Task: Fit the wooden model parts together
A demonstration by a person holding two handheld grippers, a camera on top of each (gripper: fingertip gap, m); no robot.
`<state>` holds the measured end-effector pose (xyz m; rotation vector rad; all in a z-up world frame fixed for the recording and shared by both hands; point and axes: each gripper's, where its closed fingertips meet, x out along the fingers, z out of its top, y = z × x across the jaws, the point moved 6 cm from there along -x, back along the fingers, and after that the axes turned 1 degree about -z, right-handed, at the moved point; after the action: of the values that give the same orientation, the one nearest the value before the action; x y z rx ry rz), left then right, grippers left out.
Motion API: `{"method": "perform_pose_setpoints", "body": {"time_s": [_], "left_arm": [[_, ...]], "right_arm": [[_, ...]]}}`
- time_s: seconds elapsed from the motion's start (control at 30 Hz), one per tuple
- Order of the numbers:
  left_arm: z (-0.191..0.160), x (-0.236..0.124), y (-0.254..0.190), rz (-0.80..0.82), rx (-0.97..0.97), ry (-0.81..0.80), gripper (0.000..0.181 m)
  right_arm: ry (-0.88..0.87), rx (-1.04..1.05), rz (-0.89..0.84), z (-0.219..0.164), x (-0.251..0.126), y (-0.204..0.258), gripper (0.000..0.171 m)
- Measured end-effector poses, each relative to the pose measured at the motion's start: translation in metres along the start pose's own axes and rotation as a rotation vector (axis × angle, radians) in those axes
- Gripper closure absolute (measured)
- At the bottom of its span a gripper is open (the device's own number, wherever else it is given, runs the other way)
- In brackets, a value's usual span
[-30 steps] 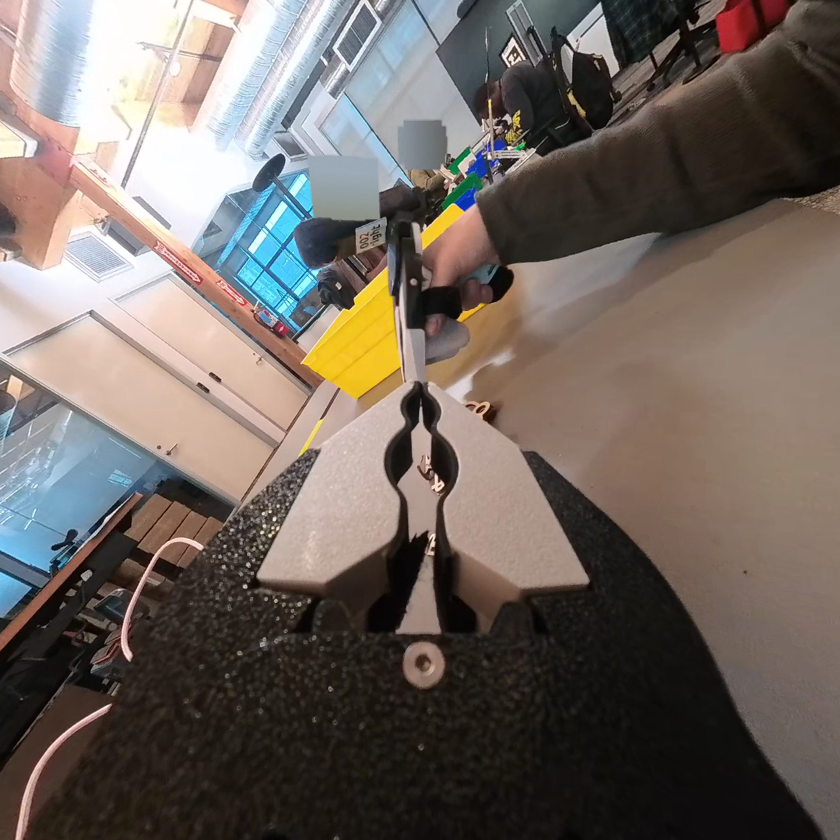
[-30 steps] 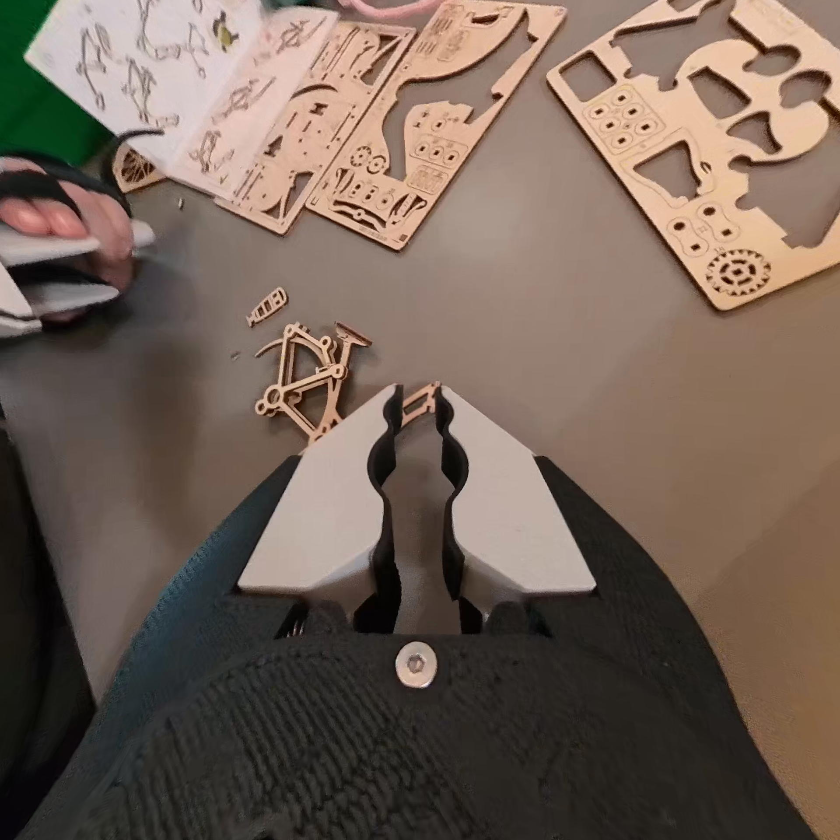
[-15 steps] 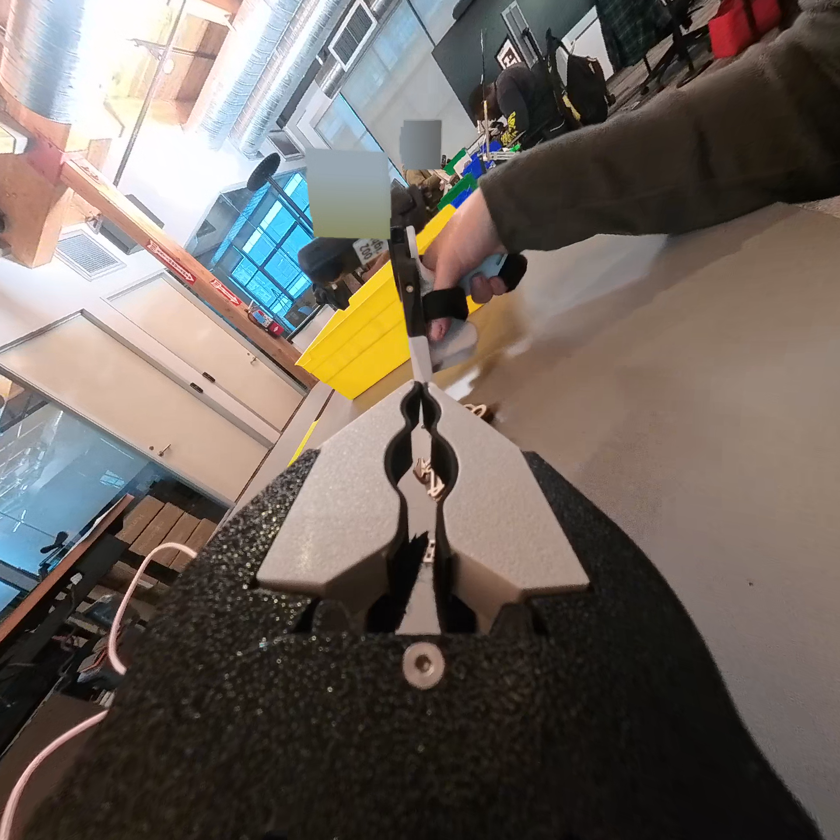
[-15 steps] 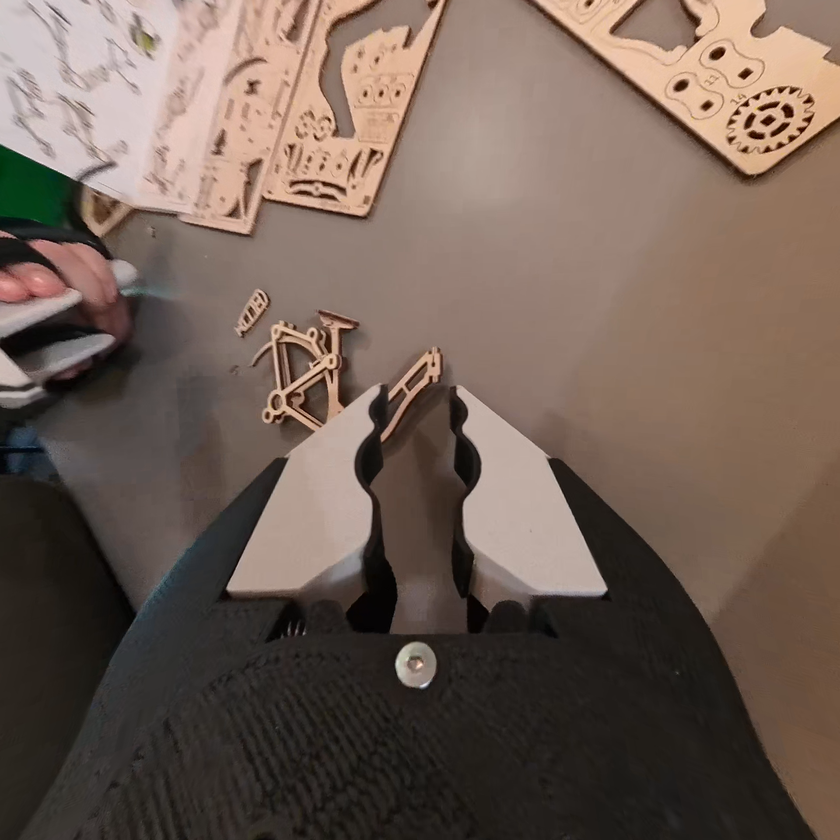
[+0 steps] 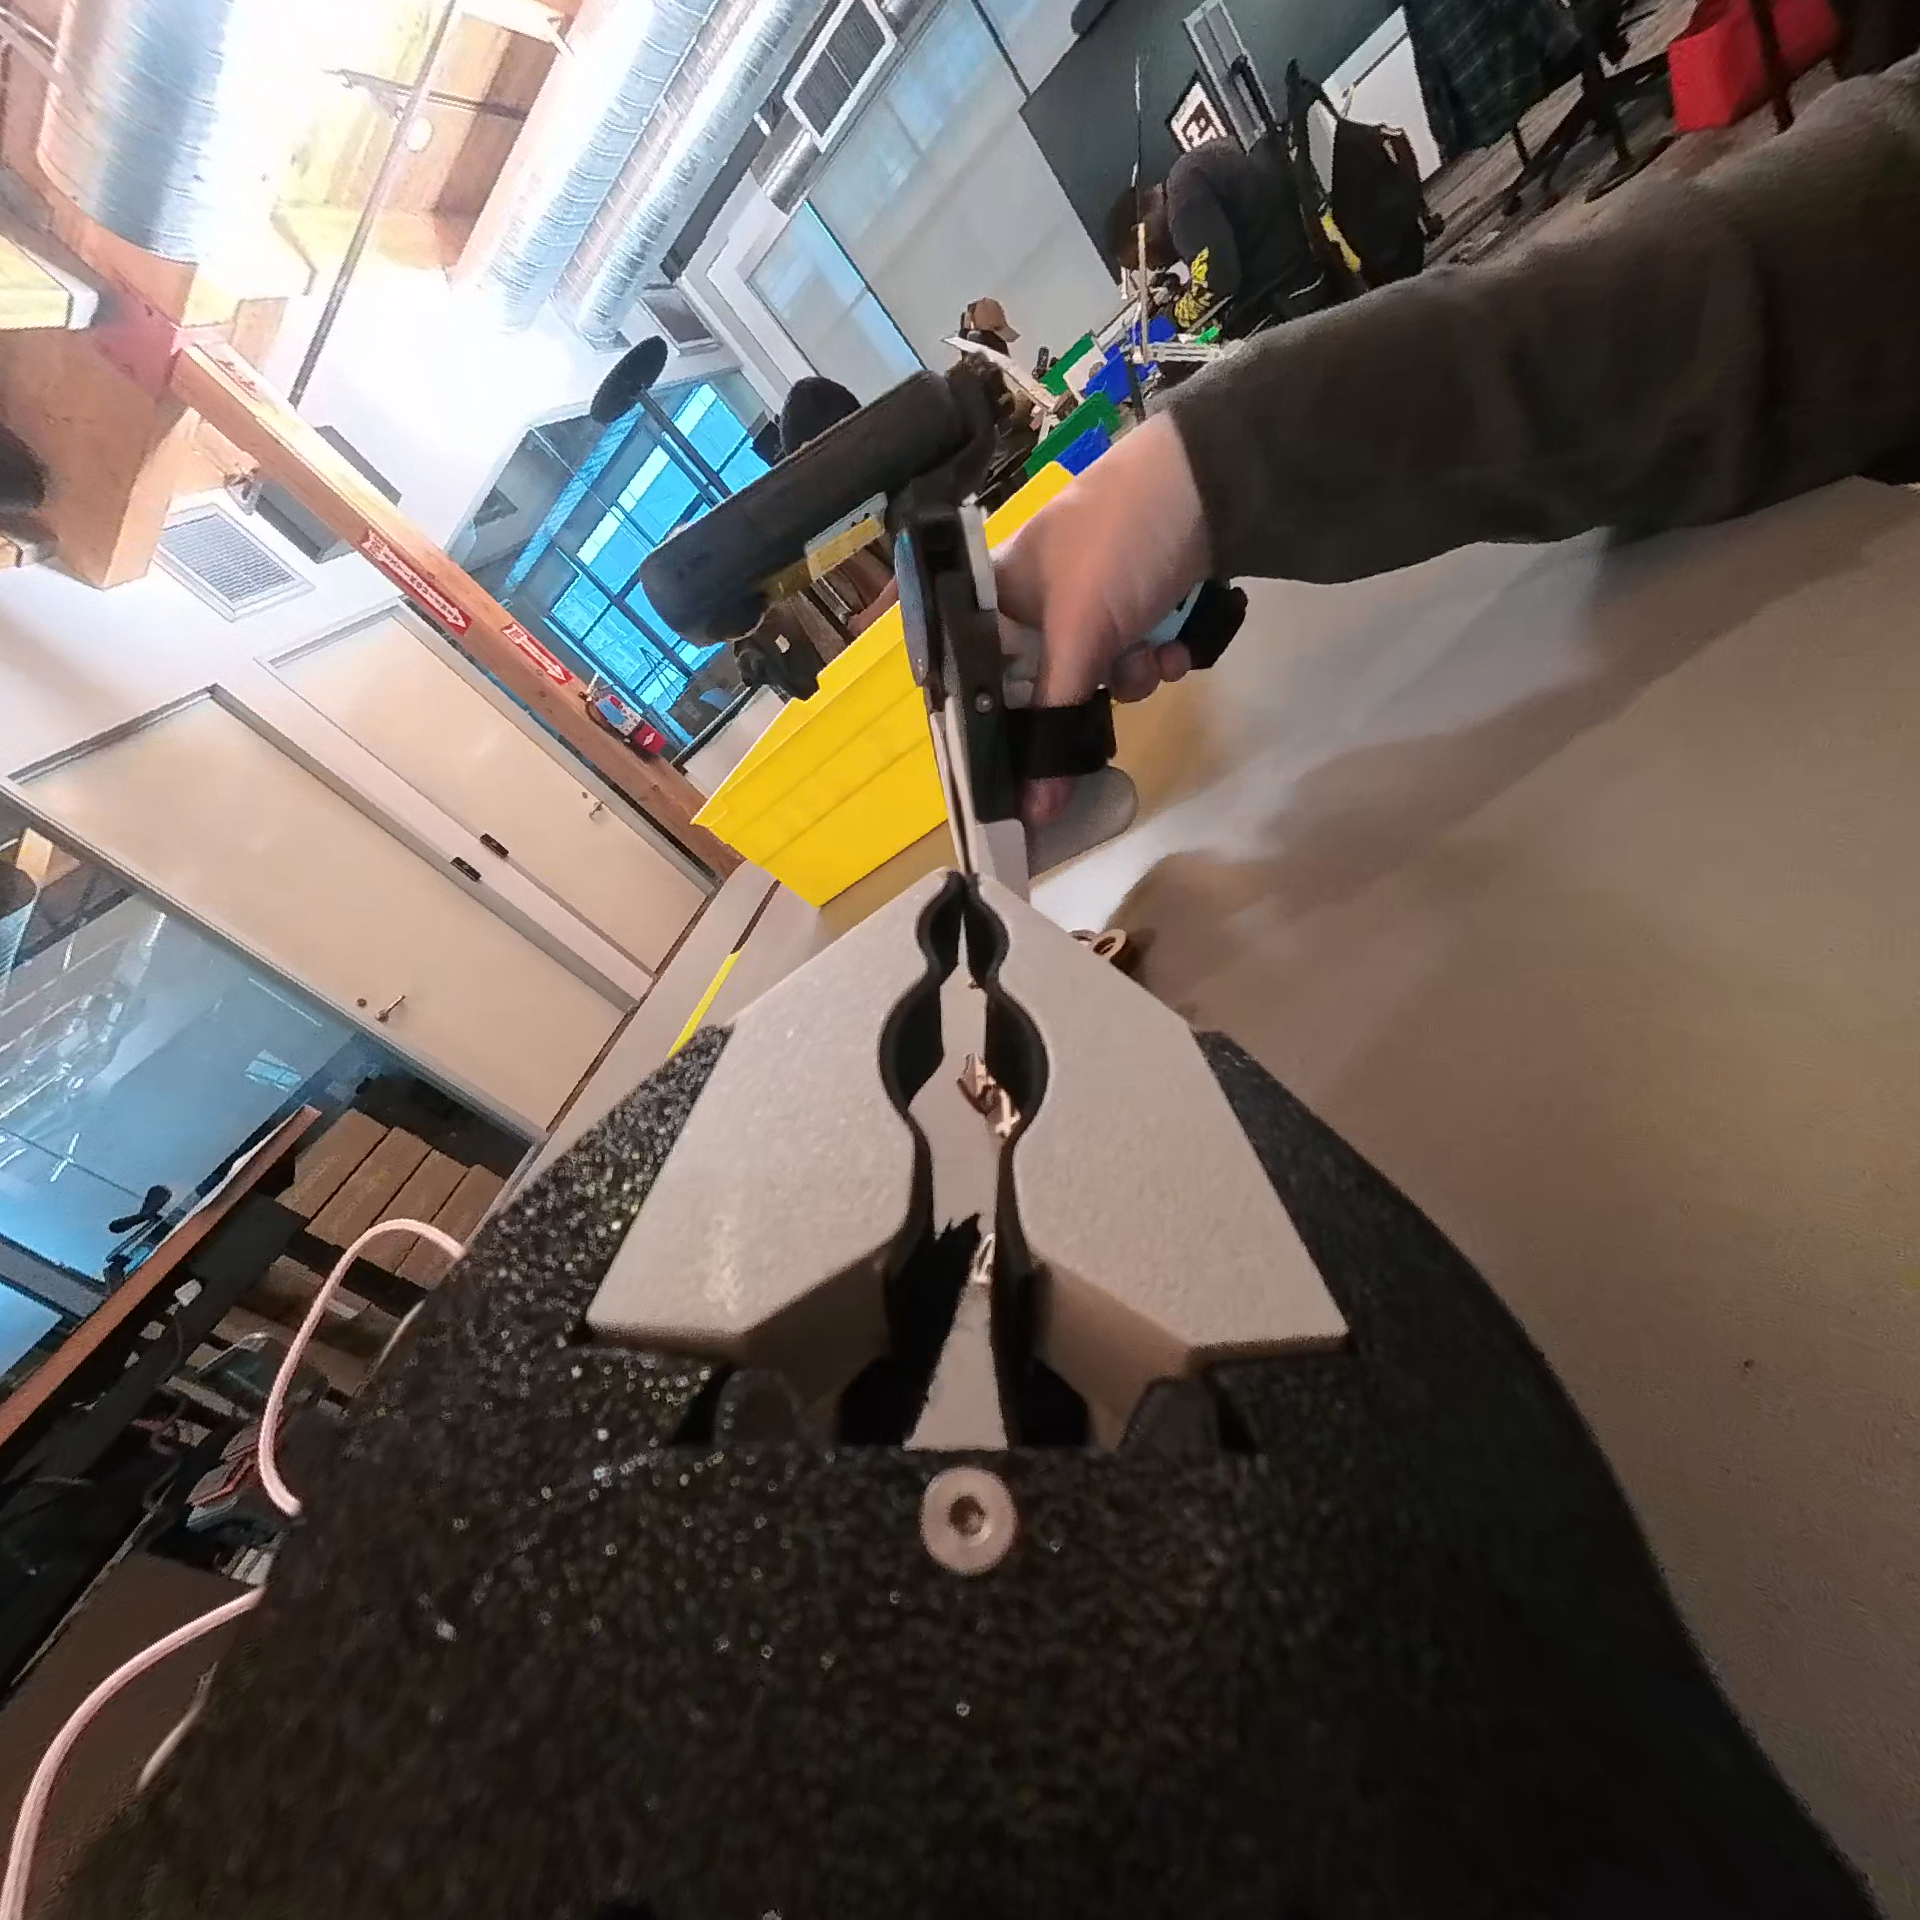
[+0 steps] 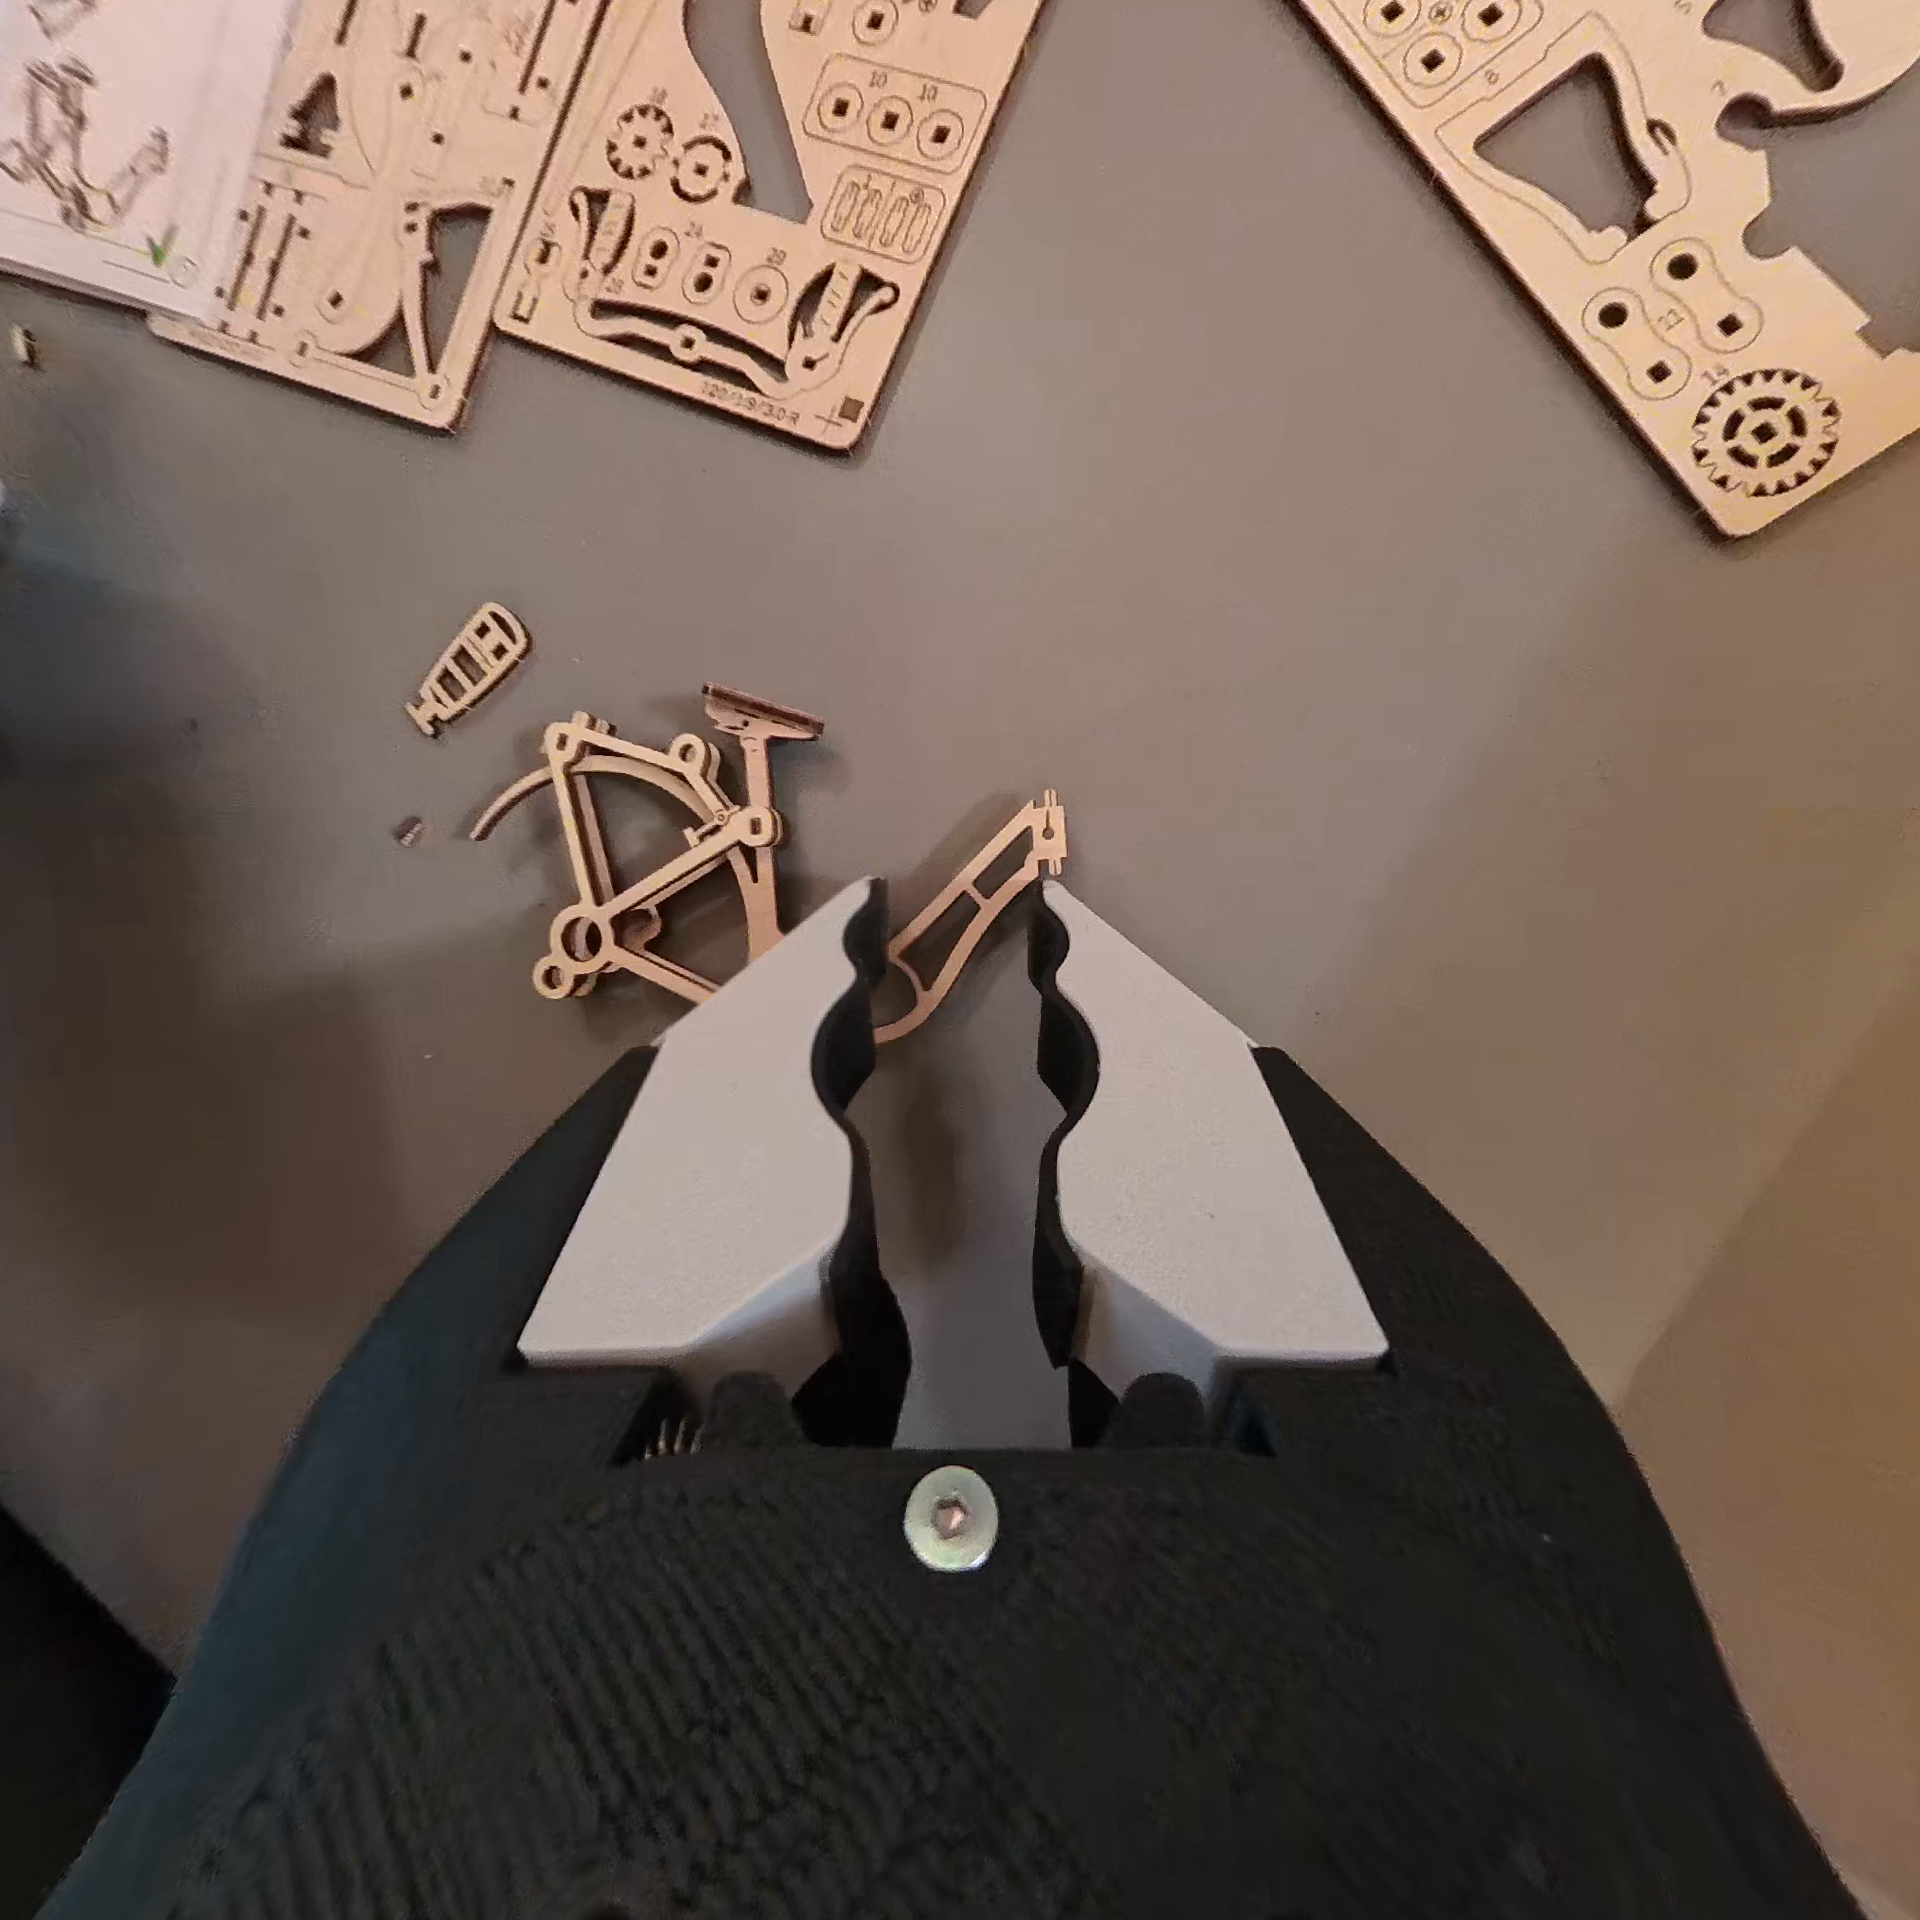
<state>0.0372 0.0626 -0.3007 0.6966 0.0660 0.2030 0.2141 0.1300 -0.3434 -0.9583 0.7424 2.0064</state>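
Observation:
My left gripper [image 5: 963, 902] is shut on a thin wooden part [image 5: 987, 1101], seen edge-on between its fingers, above the grey table. My right gripper [image 6: 961, 902] is open and low over the table. A slender curved wooden strut [image 6: 982, 899] lies flat between its fingertips, close to the left finger. A partly built wooden bicycle frame [image 6: 644, 862] with a saddle lies just left of the strut. A small slatted wooden piece [image 6: 468, 670] lies farther left. In the left wrist view, a hand holds the right gripper [image 5: 992, 857] straight ahead, pointing down at the table.
Laser-cut wooden sheets [image 6: 748, 208] [image 6: 1662, 260] and a paper instruction sheet [image 6: 94, 135] lie along the far side of the table [image 6: 1299, 727]. A yellow bin [image 5: 831, 790] stands at the table's far end. A pink cable [image 5: 312, 1351] hangs to the left. My hands' fingertips stand some 15 cm from each other. About 10 cm separates my right fingertips from the small slatted wooden piece [image 6: 468, 670].
My right gripper has moved forward and lower, opened wider, and now has the strut between its fingertips. The hand holding the left gripper has left the right wrist view. The left gripper stays shut.

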Motion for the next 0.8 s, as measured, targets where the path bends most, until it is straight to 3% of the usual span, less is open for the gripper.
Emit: {"method": "perform_pose_setpoints", "body": {"time_s": [0.03, 0.37, 0.53, 0.8], "left_arm": [[0.0, 0.0, 0.001, 0.004, -0.004, 0.0, 0.181], [-0.002, 0.0, 0.004, 0.03, -0.018, 0.008, 0.181], [-0.001, -0.001, 0.004, 0.027, -0.023, 0.003, 0.181], [-0.001, -0.004, 0.009, 0.087, -0.005, -0.001, 0.181]], "right_arm": [[0.003, -0.011, -0.014, 0.0, 0.0, 0.0, 0.148], [-0.017, -0.236, 0.003, 0.005, 0.01, 0.016, 0.147], [-0.027, -0.147, -0.046, 0.007, 0.011, 0.014, 0.147], [-0.031, -0.172, -0.096, 0.008, 0.013, 0.013, 0.157]]}}
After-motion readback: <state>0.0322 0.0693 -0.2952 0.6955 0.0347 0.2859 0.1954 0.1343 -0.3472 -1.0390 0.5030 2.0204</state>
